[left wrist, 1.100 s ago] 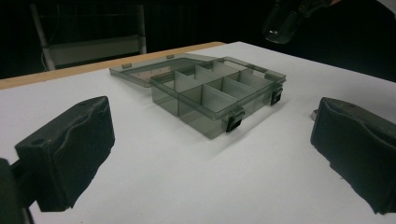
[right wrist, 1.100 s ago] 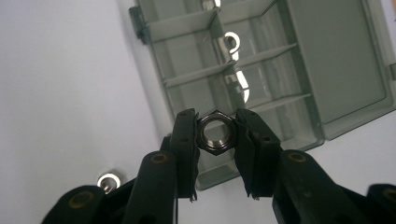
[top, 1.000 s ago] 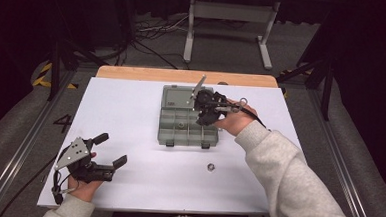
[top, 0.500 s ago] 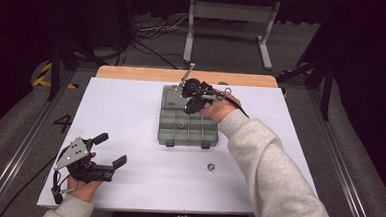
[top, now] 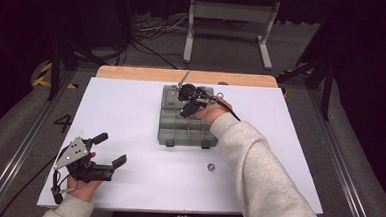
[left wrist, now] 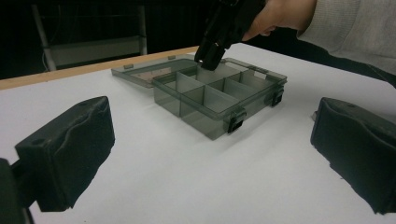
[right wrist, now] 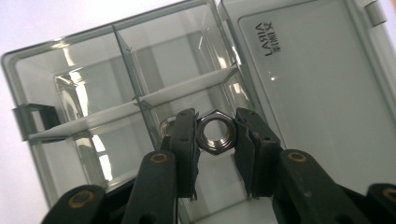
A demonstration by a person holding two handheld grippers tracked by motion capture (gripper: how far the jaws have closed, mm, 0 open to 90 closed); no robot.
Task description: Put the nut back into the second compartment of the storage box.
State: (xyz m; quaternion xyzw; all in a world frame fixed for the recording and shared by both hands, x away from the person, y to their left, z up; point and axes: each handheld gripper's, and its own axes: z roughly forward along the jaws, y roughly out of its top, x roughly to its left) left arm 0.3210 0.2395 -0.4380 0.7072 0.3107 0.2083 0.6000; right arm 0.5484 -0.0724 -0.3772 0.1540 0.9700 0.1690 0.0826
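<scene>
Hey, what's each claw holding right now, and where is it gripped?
The right claw pinches a hex nut by two opposite sides, over the open compartment box. The left claw is open, holding nothing.

The high view looked forward and down over the whole table [top: 131, 105]. The left gripper view sat low, facing the organizer box [left wrist: 219, 100] from afar. The right gripper view hung close above that box [right wrist: 140, 84].

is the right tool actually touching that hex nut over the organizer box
Touching. In the right gripper view the right tool has a pad pressed against each side of the hex nut, no gap showing, with the organizer box open beneath it.
</scene>
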